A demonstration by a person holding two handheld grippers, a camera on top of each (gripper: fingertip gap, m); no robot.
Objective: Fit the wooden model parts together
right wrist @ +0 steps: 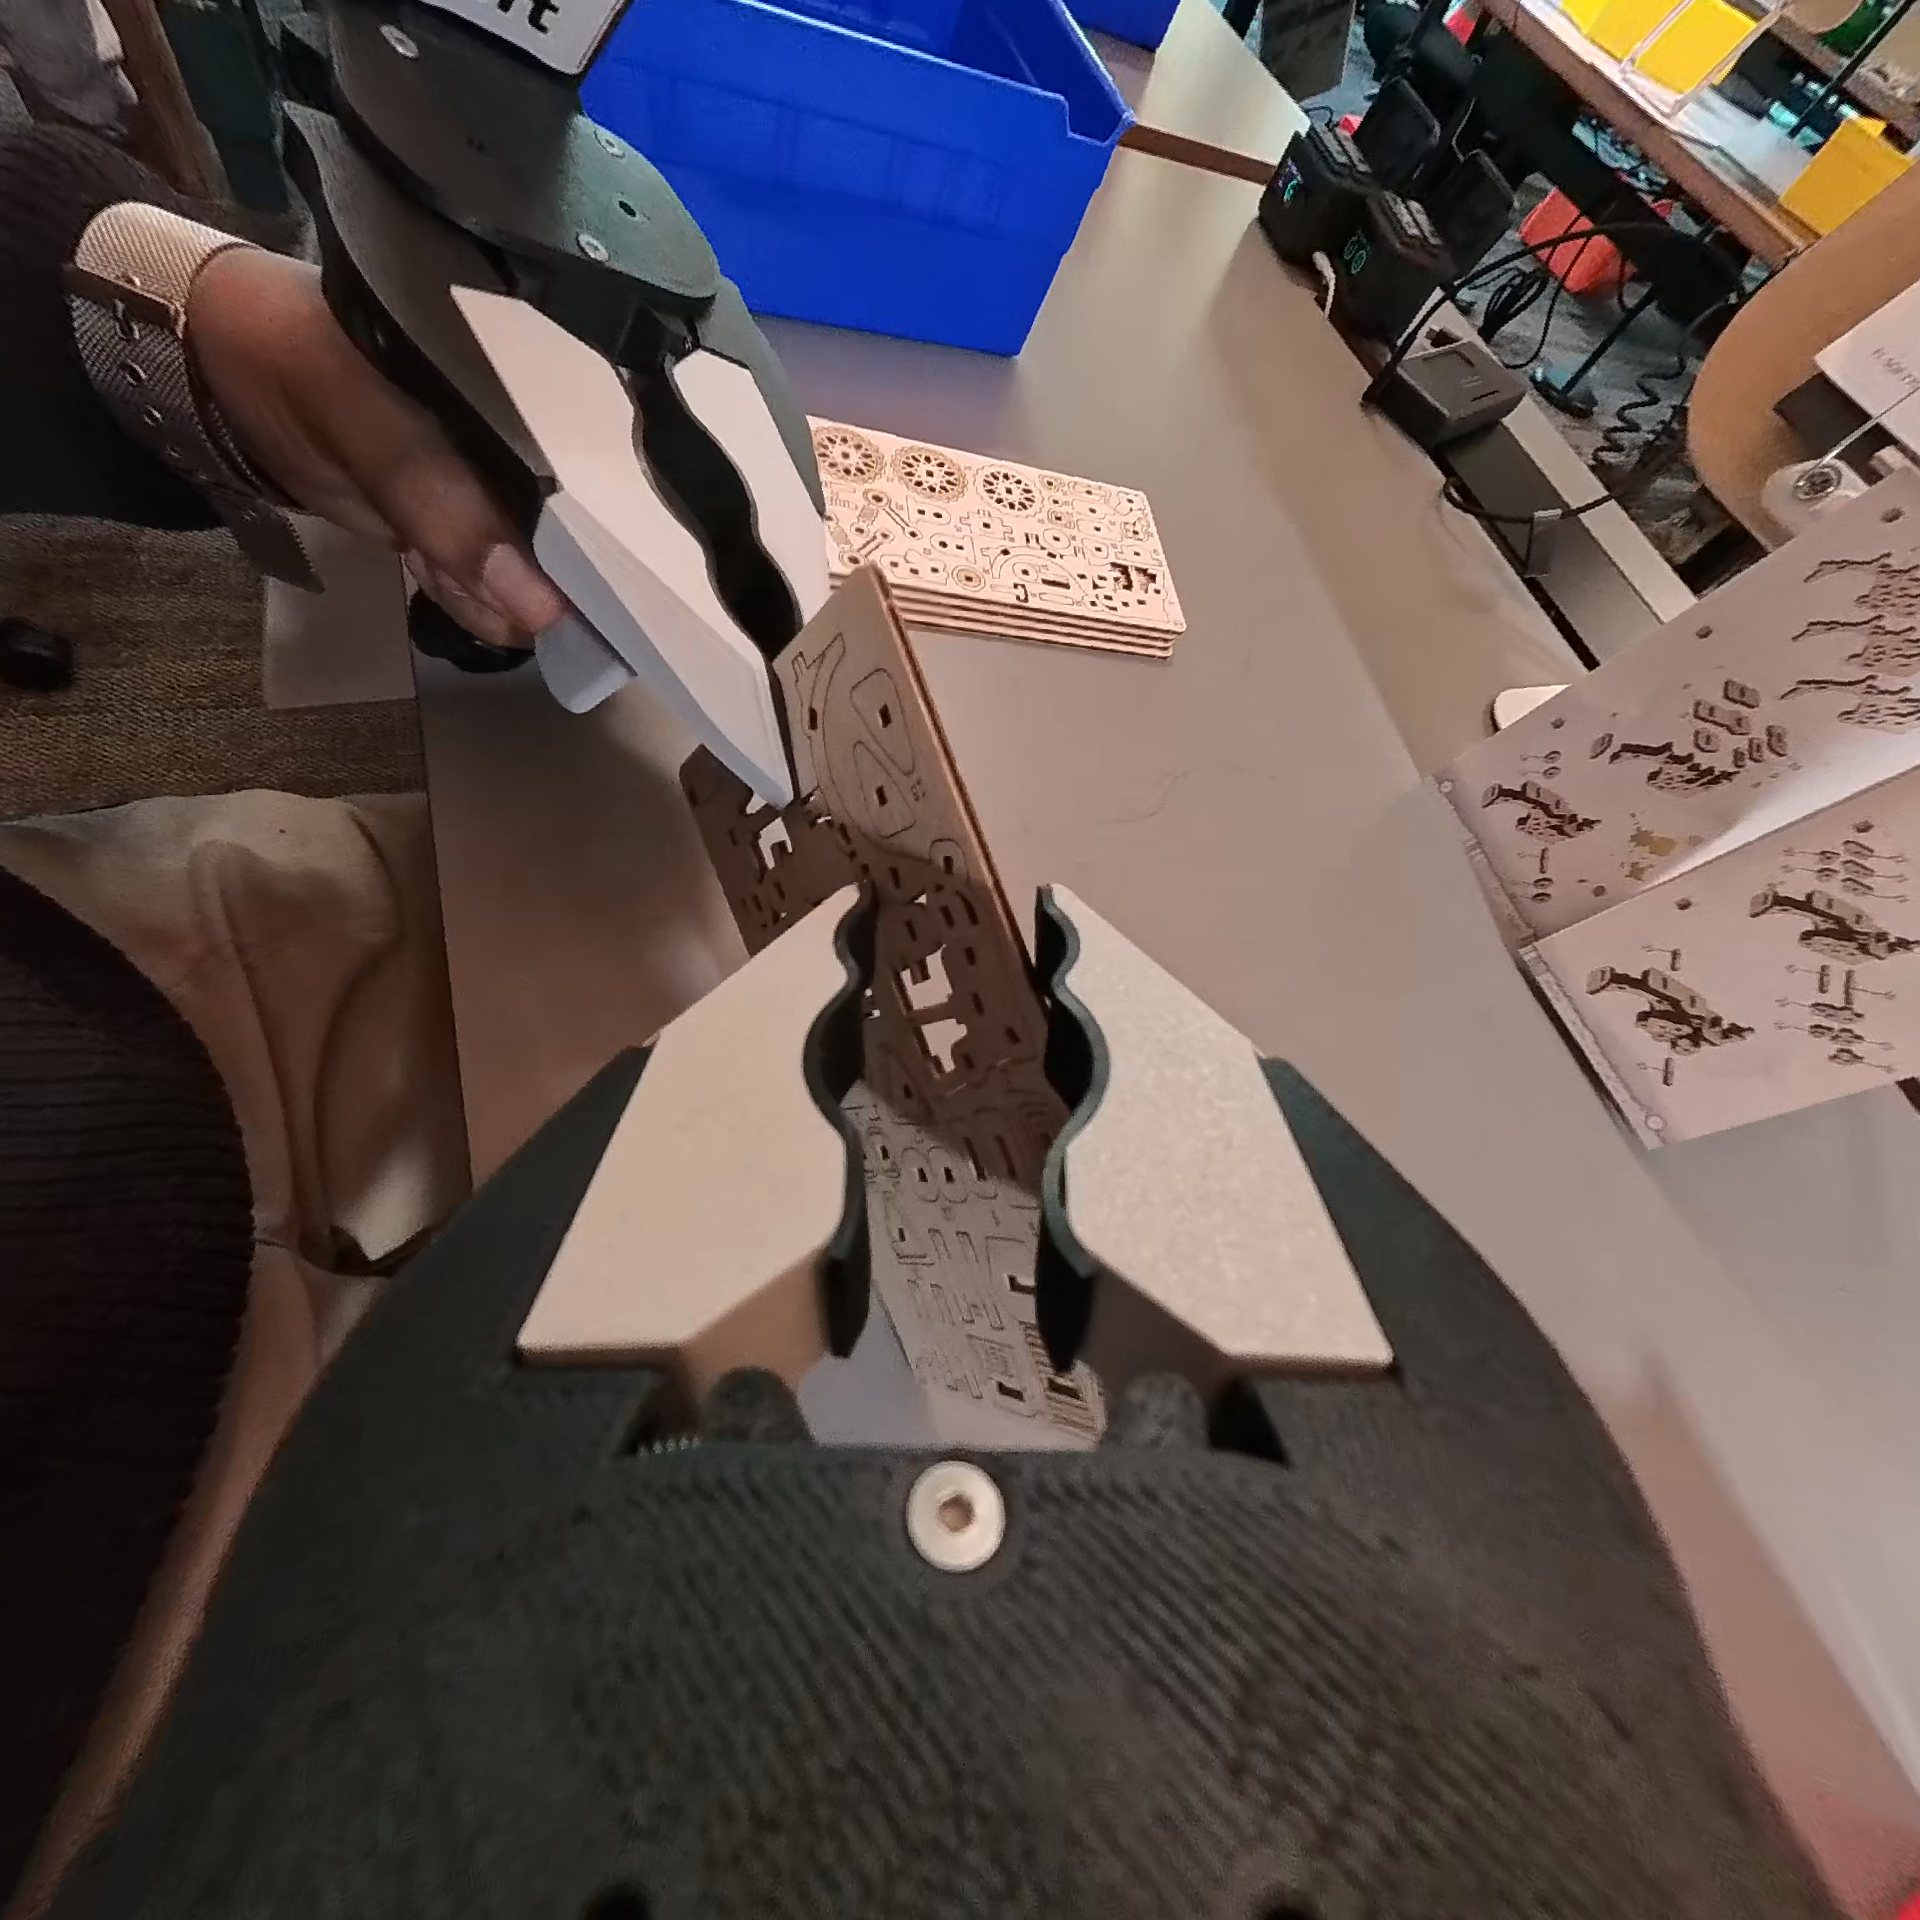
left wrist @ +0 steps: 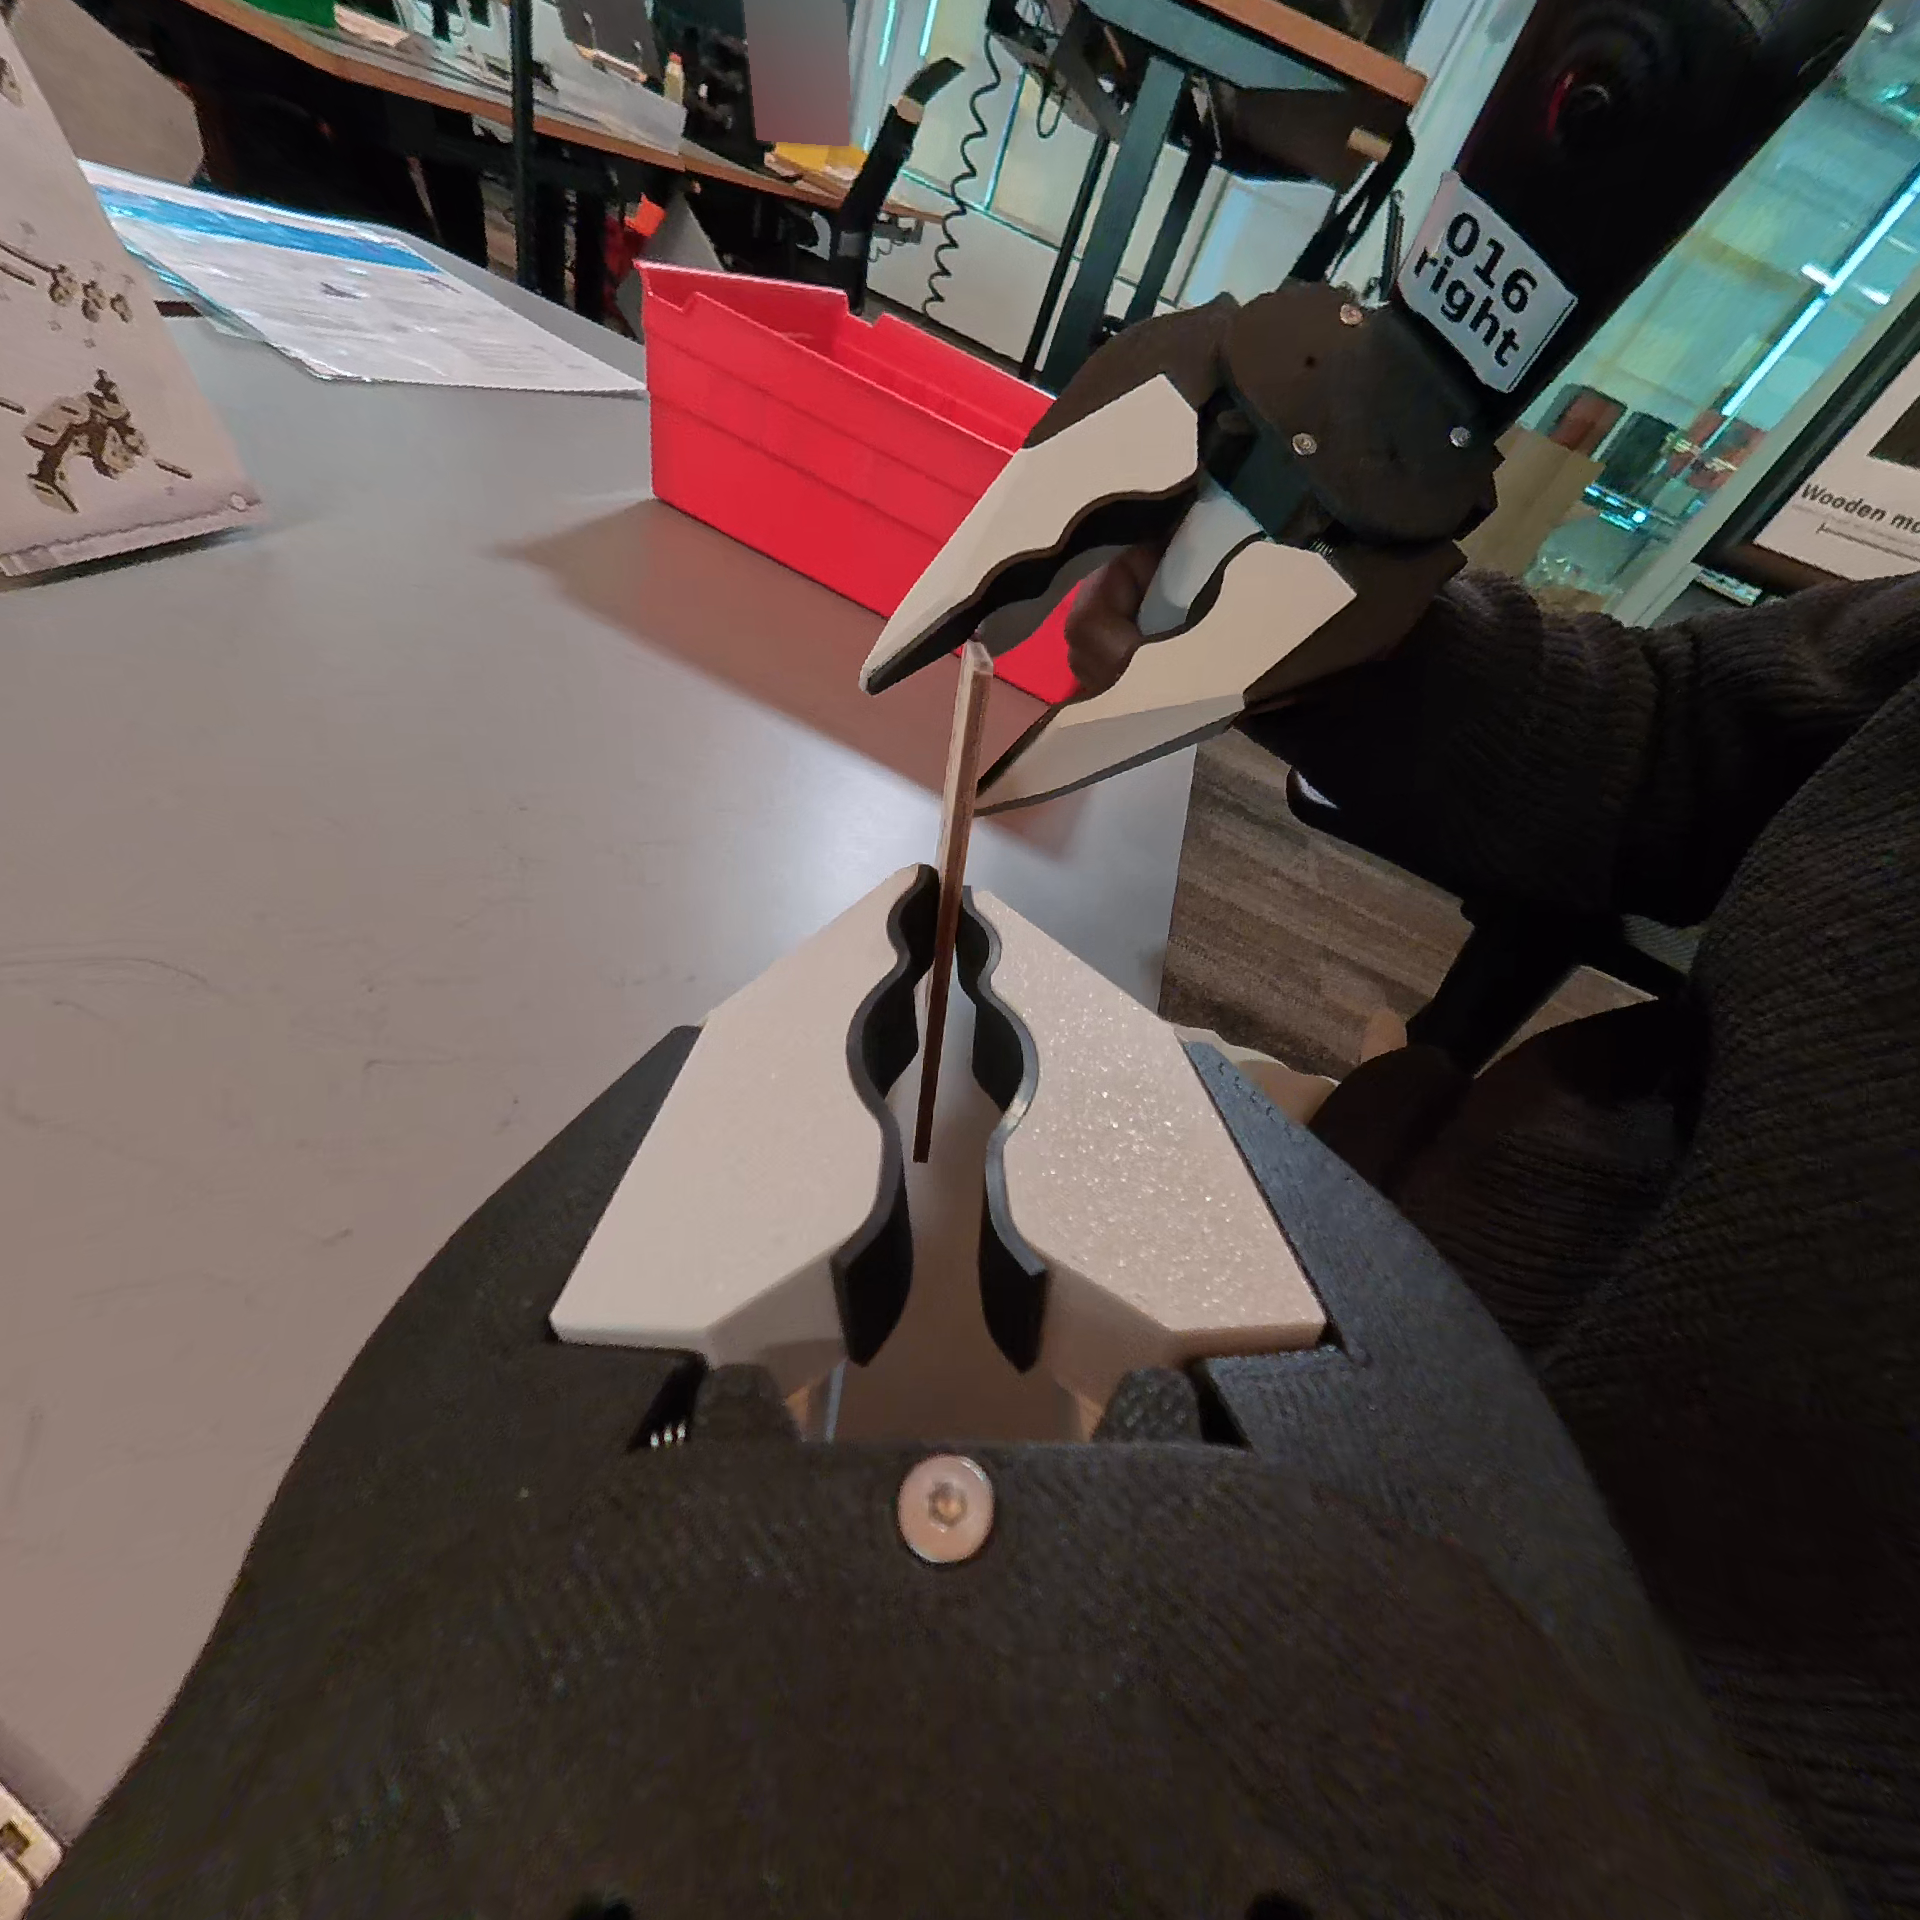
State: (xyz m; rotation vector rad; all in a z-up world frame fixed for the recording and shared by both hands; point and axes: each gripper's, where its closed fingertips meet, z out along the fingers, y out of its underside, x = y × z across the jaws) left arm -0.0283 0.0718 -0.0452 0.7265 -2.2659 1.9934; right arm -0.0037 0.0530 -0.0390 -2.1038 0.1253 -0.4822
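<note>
Both grippers clamp one thin wooden parts sheet [right wrist: 914, 831] held on edge above the grey table [left wrist: 416, 831], the left gripper [left wrist: 945, 899] with jaws narrowed on its near edge, the right gripper [right wrist: 951, 904] pinching it likewise, the red bin [left wrist: 810, 416] beyond.

- I am looking across a grey tabletop [left wrist: 343, 831] that is taking up most of both views.
- Wood-topped benches on dark legs [left wrist: 1132, 177] are standing behind it.
- Glass panels [left wrist: 1704, 343] at the right are catching cool strip-light reflections.
- Grey carpet [left wrist: 1299, 935] is showing past the table edge.
- Black cables [right wrist: 1558, 301] are trailing beside another wood-edged bench [right wrist: 1662, 135].
</note>
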